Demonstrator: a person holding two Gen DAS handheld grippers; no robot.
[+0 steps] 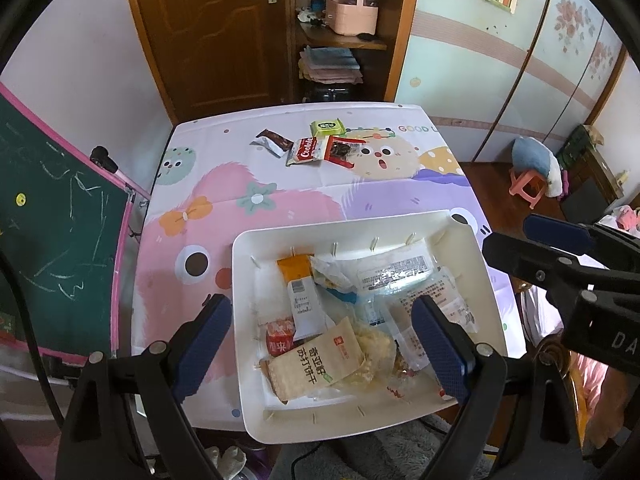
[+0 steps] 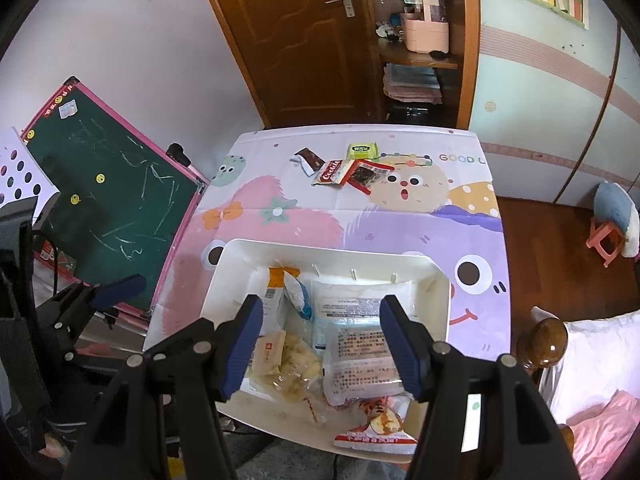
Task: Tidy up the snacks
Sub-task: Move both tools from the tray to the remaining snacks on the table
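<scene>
Left wrist view: table (image 1: 280,200) with cartoon cloth, facing a door (image 1: 208,32) and wardrobe (image 1: 500,60). Tray (image 1: 244,280) of snacks (image 1: 316,360) at near edge; four packets (image 1: 308,148) near far edge. Left gripper (image 1: 320,348) and right gripper (image 2: 320,344) released above tray.

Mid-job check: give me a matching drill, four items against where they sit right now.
Items:
1. green packet
2. Cookie packet
3. orange-topped packet
4. left claw

Places:
A. inside the white bin
B. open, over the bin's near-left part
C. far end of the table, nearest the door
D. on the cloth between brown and red packets

Pairs: 1-C, 2-D, 3-A, 4-B
</scene>
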